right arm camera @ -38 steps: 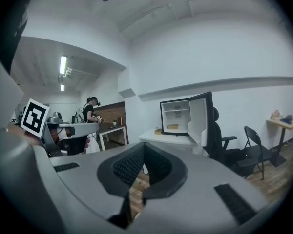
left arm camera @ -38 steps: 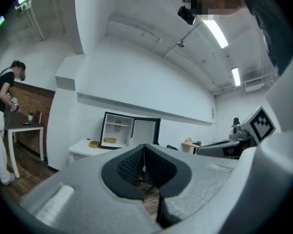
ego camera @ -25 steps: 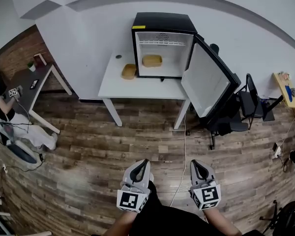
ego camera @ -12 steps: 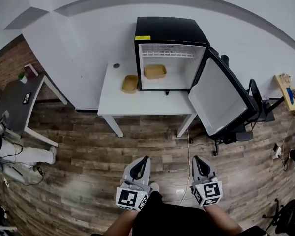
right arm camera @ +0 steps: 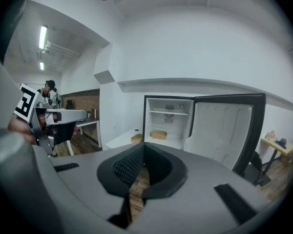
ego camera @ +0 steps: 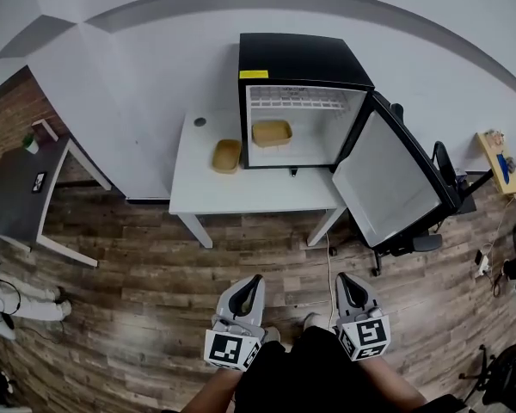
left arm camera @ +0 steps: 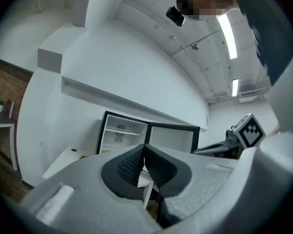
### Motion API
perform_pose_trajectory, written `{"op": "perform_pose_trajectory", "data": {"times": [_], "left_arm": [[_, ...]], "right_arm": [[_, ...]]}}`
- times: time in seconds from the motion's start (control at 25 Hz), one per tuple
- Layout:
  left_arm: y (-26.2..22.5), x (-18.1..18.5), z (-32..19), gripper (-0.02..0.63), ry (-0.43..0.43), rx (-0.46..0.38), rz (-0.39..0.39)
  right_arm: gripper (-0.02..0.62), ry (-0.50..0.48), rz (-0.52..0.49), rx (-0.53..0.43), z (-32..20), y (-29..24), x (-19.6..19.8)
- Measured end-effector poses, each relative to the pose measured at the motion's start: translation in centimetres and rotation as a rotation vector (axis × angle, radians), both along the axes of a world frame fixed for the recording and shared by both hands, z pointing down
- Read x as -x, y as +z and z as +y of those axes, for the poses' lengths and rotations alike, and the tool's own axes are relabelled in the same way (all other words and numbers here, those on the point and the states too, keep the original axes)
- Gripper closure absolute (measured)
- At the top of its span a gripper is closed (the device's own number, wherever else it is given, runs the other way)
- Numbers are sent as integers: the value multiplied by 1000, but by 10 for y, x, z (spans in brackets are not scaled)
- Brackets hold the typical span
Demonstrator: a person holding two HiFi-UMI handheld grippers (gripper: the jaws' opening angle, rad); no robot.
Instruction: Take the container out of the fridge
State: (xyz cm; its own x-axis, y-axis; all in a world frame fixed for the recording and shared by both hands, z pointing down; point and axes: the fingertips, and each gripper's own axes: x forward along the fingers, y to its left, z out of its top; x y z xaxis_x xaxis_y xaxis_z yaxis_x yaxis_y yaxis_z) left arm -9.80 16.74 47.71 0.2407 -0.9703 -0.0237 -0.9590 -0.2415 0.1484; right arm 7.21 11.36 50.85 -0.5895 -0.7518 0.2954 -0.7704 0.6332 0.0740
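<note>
A tan container [ego camera: 272, 132] sits on the floor of the black mini fridge [ego camera: 305, 58], whose door [ego camera: 396, 183] hangs open to the right. The fridge stands on a white table [ego camera: 241, 192]. In the right gripper view the container [right arm camera: 159, 134] shows inside the lit fridge [right arm camera: 168, 123]. My left gripper [ego camera: 254, 280] and right gripper [ego camera: 342, 280] are held side by side low in the head view, well short of the table. Both are shut with nothing in them, as seen in the left gripper [left arm camera: 144, 152] and right gripper [right arm camera: 143, 155] views.
A second tan container [ego camera: 226, 155] lies on the table left of the fridge. A grey desk [ego camera: 17, 188] stands at the left, an office chair [ego camera: 439, 175] behind the fridge door, a yellow stand [ego camera: 499, 162] at far right. A cable [ego camera: 327, 265] runs over the wooden floor.
The table and fridge have drawn nearer and shifted slightly in the head view. The seated person at the left has slipped almost out of frame. Both grippers stay shut.
</note>
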Motion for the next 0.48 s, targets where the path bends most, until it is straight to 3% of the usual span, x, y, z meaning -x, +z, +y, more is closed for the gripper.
{"op": "perform_pose_trajectory", "data": {"times": [0.48], "left_arm": [[25, 17, -22, 591, -73, 50, 18]], "right_arm": [[599, -109, -34, 21, -43, 14, 47]]}}
